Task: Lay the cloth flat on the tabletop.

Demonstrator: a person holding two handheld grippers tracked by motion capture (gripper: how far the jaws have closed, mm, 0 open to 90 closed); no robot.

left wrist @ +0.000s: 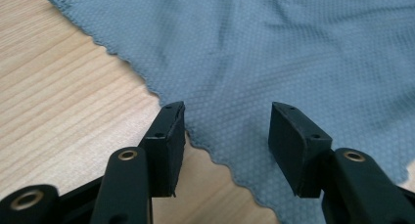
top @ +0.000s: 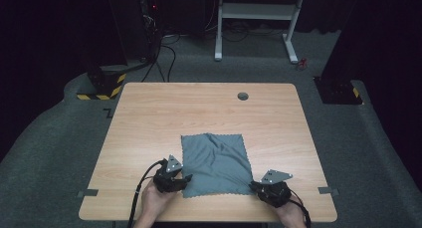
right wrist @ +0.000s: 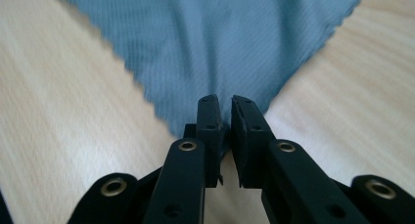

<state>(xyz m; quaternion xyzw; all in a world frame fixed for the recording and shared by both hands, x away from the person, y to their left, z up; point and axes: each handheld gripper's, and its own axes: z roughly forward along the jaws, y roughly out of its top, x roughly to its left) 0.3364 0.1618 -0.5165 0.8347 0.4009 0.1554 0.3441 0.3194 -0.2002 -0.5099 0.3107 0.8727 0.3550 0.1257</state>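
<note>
grey cloth (top: 215,163) spread, slightly rumpled, lower centre of the wooden table (top: 149,118). right gripper (right wrist: 224,117) pinched on its near corner; left gripper (left wrist: 222,131) spread wide over the other corner, not yet gripping. lifting or folding probably ahead.

We see a square blue-grey cloth (left wrist: 293,62) of finely dimpled, matt woven fabric with a scalloped edge, softly creased. It lies on a pale wood-grain surface (top: 149,123), smooth with a faint sheen. The left gripper's (left wrist: 227,131) matt black plastic fingers (left wrist: 169,145) carry small brass-coloured metal rivets, as do those of the right gripper (right wrist: 224,121).
</note>
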